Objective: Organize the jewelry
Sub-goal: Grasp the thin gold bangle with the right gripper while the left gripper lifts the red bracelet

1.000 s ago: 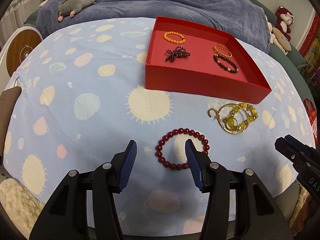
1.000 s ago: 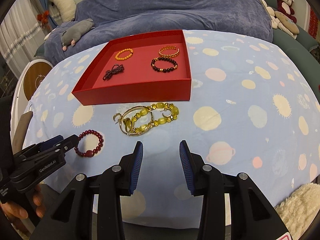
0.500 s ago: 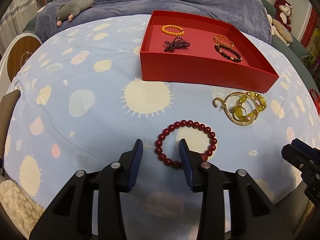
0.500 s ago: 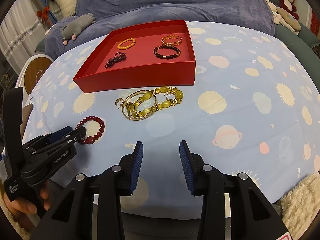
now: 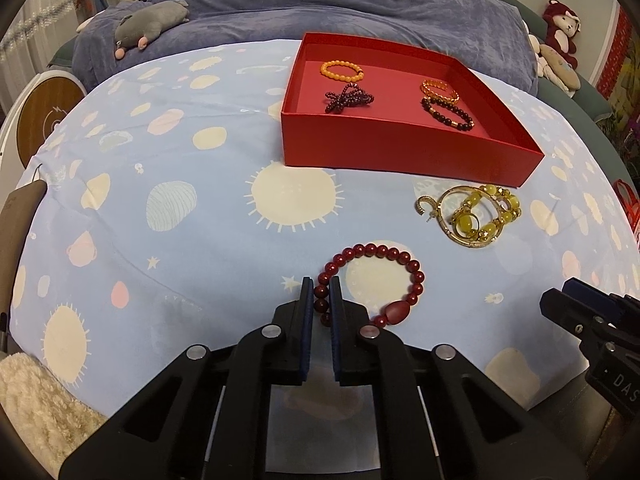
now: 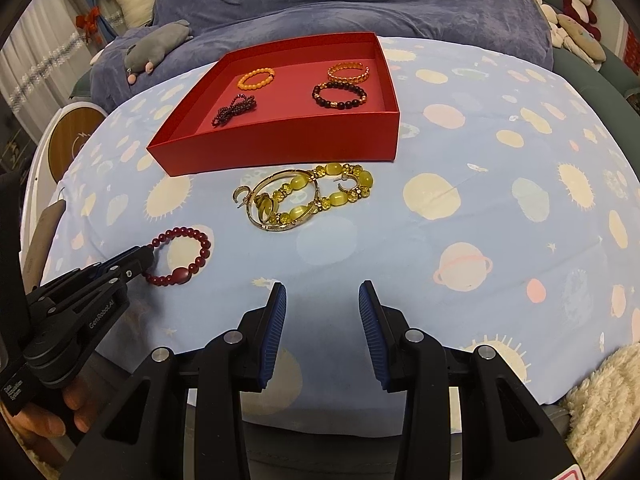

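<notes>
Left gripper [image 5: 321, 290] pinched the red bracelet [image 5: 374, 280] near the bed's [image 5: 200, 200] front edge; right gripper [image 6: 322, 300] was spread, holding nothing, near the front edge.

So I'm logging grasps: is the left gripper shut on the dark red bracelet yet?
Shut. The left gripper has its jaws pinched on beads of the dark red bead bracelet, which lies on the cloth.

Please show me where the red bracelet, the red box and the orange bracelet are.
red bracelet [image 5: 416, 268]: left wrist view, a bead on its right side.
red box [image 5: 400, 152]: left wrist view, near wall.
orange bracelet [image 6: 256, 79]: right wrist view, front beads.
</notes>
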The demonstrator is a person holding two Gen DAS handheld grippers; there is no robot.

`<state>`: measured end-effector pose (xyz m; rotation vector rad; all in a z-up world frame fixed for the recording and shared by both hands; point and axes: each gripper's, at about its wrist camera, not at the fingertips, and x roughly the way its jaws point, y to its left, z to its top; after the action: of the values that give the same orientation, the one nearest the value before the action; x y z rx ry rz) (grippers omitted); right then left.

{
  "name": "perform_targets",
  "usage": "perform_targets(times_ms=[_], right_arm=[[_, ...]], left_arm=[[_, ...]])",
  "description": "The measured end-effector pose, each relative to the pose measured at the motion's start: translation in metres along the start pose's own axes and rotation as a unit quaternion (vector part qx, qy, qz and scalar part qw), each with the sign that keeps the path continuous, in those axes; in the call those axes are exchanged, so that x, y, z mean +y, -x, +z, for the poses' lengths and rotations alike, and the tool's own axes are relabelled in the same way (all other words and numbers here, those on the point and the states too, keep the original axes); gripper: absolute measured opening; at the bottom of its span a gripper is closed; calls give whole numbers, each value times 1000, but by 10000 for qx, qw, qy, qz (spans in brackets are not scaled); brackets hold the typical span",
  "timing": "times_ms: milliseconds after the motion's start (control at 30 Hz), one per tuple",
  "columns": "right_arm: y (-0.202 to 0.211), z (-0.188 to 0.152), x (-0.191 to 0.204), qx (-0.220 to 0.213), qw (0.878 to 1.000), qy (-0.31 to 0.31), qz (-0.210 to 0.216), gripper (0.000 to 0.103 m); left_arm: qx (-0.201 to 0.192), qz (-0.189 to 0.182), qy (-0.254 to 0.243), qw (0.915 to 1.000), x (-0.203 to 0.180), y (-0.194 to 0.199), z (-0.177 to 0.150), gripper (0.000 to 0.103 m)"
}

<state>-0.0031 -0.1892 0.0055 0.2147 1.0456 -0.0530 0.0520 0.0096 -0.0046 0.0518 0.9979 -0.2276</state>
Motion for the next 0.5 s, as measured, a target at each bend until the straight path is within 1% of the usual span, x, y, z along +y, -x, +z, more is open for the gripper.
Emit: perform_targets(times_ms=[200, 500], right_arm=[[-8, 9, 7, -11, 10000, 73, 12, 38], [-24, 32, 17, -14, 9999, 99, 53, 38]], left_arm=[[-37, 12, 258, 9997, 14, 4, 5, 7], [35, -23, 371, 9993, 20, 1, 6, 8]])
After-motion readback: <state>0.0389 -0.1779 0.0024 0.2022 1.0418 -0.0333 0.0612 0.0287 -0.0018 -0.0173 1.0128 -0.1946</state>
